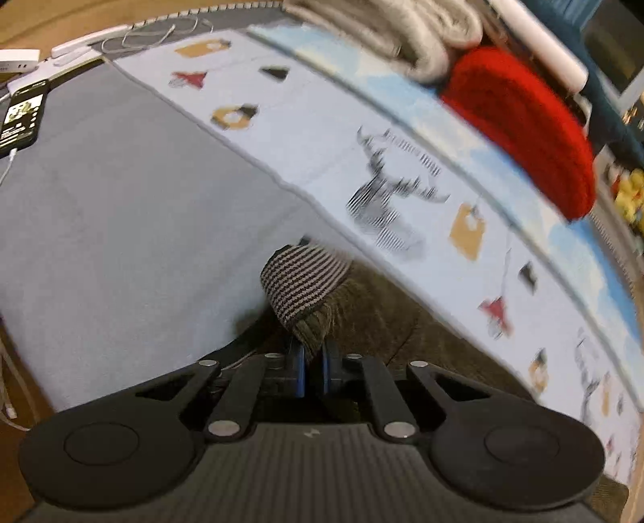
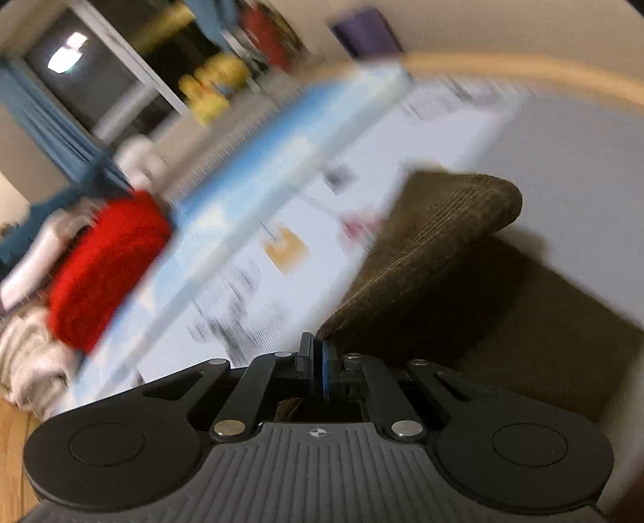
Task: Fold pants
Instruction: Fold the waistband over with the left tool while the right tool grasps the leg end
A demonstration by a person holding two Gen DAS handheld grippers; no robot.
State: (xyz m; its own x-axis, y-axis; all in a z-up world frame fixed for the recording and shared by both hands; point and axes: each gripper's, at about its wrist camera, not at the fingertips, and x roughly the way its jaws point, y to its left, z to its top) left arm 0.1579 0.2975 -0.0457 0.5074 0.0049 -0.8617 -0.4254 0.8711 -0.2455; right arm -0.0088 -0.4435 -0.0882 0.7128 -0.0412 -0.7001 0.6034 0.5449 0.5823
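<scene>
Brown corduroy pants (image 1: 386, 322) lie on a grey bed sheet (image 1: 120, 209), right next to a pale blue blanket (image 1: 322, 132) with little pictures on it. The left gripper (image 1: 313, 356) has its two fingers squeezed close on a bunched corner of the pants, where a striped black and tan waistband (image 1: 302, 281) sticks up. The blue pads (image 1: 298, 362) press on the brown cloth from both sides.

The right gripper (image 2: 314, 362) also has its fingers pinched tight on an edge of the pants (image 2: 442, 249). A flap of the brown cloth rises up from those fingers like a tent, and more of the pants sits lower down to the right in the shadow. The right view is blurry, so small things are hard to make out.

On the far side of the blanket sits a fuzzy red knit thing (image 1: 523, 128) beside a soft grey and white throw (image 1: 402, 36). A phone (image 1: 22, 114) with its screen lit up lies on the sheet at the far left, with a white cable (image 1: 153, 34) coiled near it (and a white charger block (image 1: 16, 60) close by too).
</scene>
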